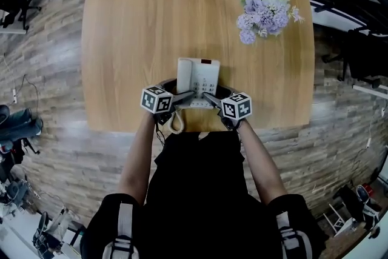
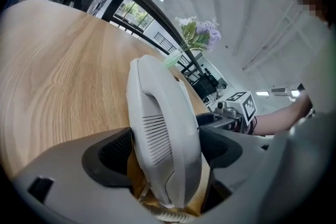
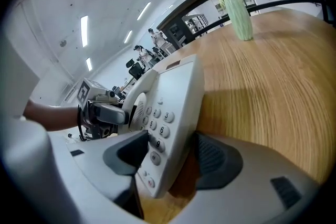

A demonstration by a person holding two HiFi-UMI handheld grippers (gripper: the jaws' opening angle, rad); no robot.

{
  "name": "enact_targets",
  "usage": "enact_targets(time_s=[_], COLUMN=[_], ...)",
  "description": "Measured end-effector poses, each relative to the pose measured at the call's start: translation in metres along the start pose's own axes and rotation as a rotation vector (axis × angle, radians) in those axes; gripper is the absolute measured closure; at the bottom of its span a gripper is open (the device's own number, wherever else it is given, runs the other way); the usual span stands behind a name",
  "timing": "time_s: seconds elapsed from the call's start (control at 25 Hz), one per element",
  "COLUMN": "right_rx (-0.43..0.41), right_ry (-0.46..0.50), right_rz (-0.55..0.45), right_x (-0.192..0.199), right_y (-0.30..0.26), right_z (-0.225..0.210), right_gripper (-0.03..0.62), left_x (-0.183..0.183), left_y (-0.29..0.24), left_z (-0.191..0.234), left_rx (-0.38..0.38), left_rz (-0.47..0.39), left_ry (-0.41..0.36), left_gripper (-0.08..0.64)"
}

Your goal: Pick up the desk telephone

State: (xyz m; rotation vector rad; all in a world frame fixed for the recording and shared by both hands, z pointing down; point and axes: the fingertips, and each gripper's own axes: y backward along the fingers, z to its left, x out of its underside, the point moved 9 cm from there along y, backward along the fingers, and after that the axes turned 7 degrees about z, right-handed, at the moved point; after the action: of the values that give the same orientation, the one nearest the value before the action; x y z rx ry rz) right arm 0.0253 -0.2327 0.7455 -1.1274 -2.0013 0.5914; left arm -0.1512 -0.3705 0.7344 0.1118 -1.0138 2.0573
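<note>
A white desk telephone [image 1: 198,79] sits flat on the wooden table [image 1: 133,39] near its front edge, with the handset [image 2: 163,134] in its cradle on the left side. My left gripper [image 1: 185,97] is at the phone's near left corner. Its jaws straddle the handset's near end, open, with the pads close on either side. My right gripper [image 1: 211,97] is at the near right corner. In the right gripper view its jaws [image 3: 168,157] stand open around the keypad edge of the phone [image 3: 170,107], and a shadowed gap shows at the right pad.
A pale green vase [image 3: 240,18] of white and lilac flowers [image 1: 264,6] stands at the table's far right. The phone's coiled cord [image 1: 177,123] hangs over the front edge between my arms. Office chairs and gear stand on the floor around the table.
</note>
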Motion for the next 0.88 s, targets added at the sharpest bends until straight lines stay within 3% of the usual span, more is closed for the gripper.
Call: enact_targets(time_s=[0.24,0.88], right_rx=[-0.036,-0.021], right_ry=[-0.012,0.001], right_rz=[0.001,-0.020], right_x=[0.0005,0.0014], right_y=[-0.0003,-0.0006], right_z=[-0.0062,-0.0059], right_gripper=[0.318,0.319], left_x=[0.0012,0.0062], left_y=[-0.0042,-0.0033], left_z=[0.0048,0.0061], left_rx=[0.046,0.043], left_rz=[0.009,-0.067], left_ry=[0.064,0.090], left_gripper=[0.176,0.176])
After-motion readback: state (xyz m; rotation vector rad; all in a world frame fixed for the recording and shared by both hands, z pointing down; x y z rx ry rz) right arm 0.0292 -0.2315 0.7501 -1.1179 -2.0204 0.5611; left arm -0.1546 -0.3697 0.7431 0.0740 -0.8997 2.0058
